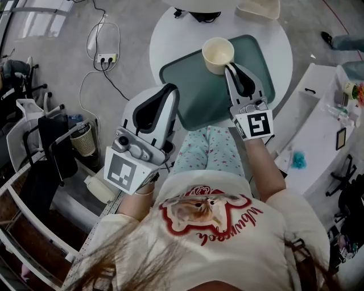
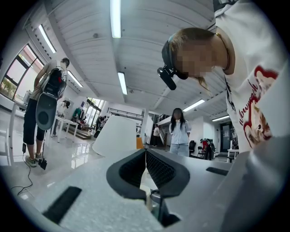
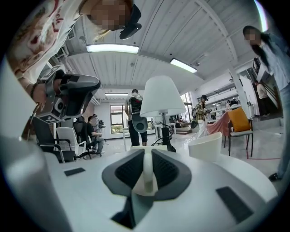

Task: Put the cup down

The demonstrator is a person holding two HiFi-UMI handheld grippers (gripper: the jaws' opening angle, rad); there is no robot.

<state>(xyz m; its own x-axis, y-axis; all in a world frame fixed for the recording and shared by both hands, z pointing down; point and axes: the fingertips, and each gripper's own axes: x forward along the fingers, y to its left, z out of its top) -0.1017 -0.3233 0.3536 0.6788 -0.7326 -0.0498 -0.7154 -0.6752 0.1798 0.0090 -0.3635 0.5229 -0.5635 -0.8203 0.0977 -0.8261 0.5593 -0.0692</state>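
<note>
Grey polished floor all round, and at the top of the head view there's a round white counter (image 1: 170,40) carrying a teal tray (image 1: 196,99). A power strip (image 1: 106,58) with looped cables lies on the floor at the upper left. A wire basket (image 1: 84,140) stands lower down near the left edge, and a white bowl (image 1: 259,9) sits on the counter's rim at the very top. The right gripper view gives you the room itself: a ribbed white ceiling with strip lights, a white lamp (image 3: 161,97) at centre, and people standing behind it.

Now the cup (image 1: 218,53). It's cream, mouth up, over the upper right part of the tray. The right gripper (image 1: 229,68) reaches it from the lower right of the frame and is clamped on that side of its rim. In its own view a cream strip of cup wall sits pinched between the two dark pads. Whether the cup's base touches the tray, I can't tell.

The left gripper (image 1: 169,91) hangs by the counter's lower left edge, well apart from the cup. Its jaws are pressed together tip to tip, with nothing between them.
</note>
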